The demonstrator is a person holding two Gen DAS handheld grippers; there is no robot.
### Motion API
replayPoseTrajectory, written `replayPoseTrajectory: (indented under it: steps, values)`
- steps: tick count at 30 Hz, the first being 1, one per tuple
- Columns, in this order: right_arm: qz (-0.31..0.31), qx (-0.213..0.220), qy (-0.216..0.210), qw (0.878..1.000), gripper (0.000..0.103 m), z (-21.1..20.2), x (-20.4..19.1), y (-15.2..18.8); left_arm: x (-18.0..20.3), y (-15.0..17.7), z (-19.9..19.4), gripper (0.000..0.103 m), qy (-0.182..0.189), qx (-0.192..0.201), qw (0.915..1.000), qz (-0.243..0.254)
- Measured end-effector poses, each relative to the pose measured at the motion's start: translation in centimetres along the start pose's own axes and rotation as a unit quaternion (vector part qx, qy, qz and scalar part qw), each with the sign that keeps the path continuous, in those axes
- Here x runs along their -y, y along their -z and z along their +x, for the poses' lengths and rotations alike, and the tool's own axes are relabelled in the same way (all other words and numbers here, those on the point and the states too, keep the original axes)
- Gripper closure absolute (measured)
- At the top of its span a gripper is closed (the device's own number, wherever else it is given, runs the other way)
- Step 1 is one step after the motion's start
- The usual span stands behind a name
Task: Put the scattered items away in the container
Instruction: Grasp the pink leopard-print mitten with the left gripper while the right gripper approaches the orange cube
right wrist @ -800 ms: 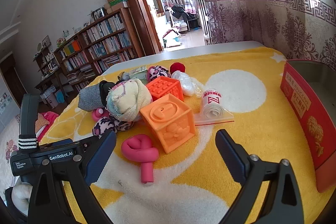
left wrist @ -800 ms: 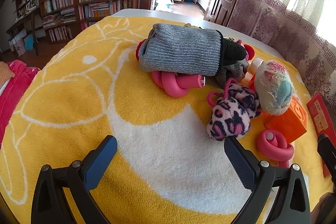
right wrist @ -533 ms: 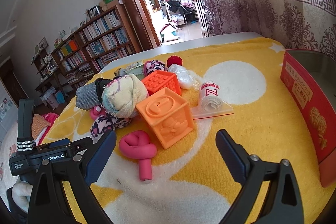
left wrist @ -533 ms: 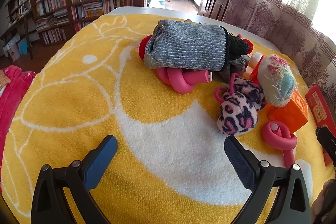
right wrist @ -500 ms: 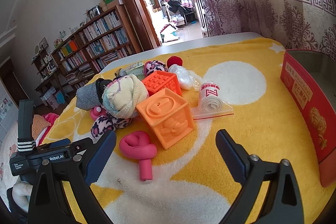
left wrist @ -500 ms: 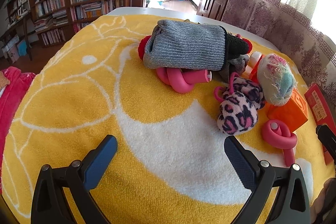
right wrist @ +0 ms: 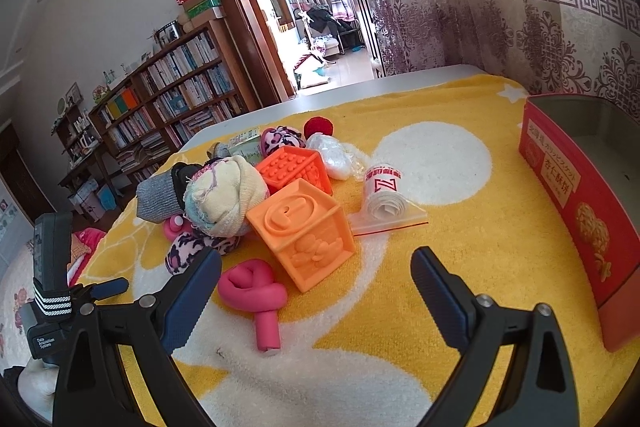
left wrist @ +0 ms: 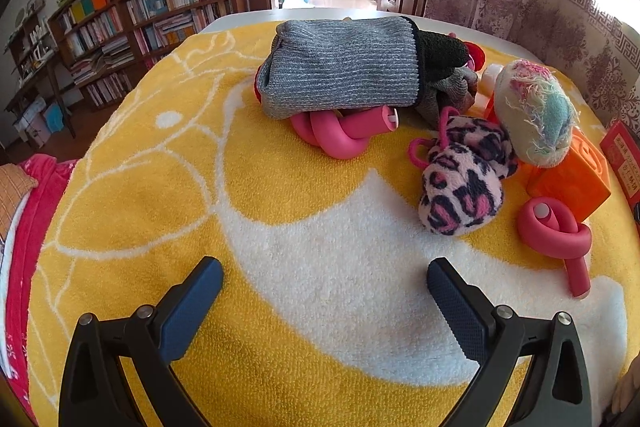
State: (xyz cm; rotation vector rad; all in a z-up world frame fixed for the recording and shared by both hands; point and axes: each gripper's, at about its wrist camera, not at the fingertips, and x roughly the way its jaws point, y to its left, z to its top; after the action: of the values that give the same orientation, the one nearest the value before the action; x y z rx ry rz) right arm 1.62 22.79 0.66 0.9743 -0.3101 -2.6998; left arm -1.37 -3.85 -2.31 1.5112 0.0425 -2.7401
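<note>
A blanket covers the surface, and the items lie heaped on it toward its left half in the right wrist view. The near block stands at the front of the heap, with a second block just behind it. A foam knot lies before the near block, to its left. A sock ball rests left of the blocks, on top of a plush toy. A folded sock lies behind them, over another foam knot. A bag roll lies right of the blocks. The box stands at the blanket's right edge, well apart from the heap.
</note>
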Motion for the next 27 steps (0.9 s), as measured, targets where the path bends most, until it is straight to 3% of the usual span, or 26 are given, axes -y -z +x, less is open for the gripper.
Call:
replayPoseTrajectory:
  steps: [5, 7, 9, 12, 14, 17, 21, 23, 27]
  values:
    - [-0.005, 0.005, 0.009, 1.0, 0.006, 0.0, -0.1, -0.1, 0.1, -0.3, -0.1, 0.0, 0.0, -0.002, 1.0, -0.003]
    - [-0.001, 0.005, 0.009, 1.0, 0.006, 0.0, 0.2, -0.1, 0.4, -0.2, -0.8, 0.0, 0.019, 0.014, 0.9997, 0.001]
    - [0.005, 0.004, 0.007, 1.0, 0.006, 0.0, 0.4, -0.1, 1.6, -0.2, -1.6, 0.0, 0.043, 0.031, 0.9983, 0.022]
    - [0.011, 0.002, 0.005, 1.0, 0.006, 0.0, 0.6, -0.1, 4.5, -0.4, -2.3, 0.001, 0.049, 0.054, 0.9939, 0.083]
    - [0.012, 0.001, 0.004, 1.0, 0.006, 0.0, 0.7, -0.1, 6.2, -0.5, -2.1, 0.014, 0.05, 0.058, 0.9903, 0.116]
    - [0.014, 0.001, 0.0, 1.0, 0.006, -0.1, 0.7, -0.1, 7.3, -1.4, -1.1, 0.033, 0.076, 0.037, 0.989, 0.121]
    - [0.018, 0.002, -0.004, 1.0, 0.006, -0.1, 0.8, -0.1, 6.4, -3.1, 0.9, 0.033, 0.088, 0.01, 0.9927, 0.082]
    - [0.019, 0.0, -0.007, 1.0, 0.006, -0.1, 0.8, -0.1, 5.5, -3.6, 1.3, 0.042, 0.092, 0.01, 0.9939, 0.061]
    - [0.016, -0.002, -0.012, 1.0, 0.006, 0.0, 0.6, -0.1, 5.5, -4.3, 1.4, 0.045, 0.097, 0.016, 0.9935, 0.058]
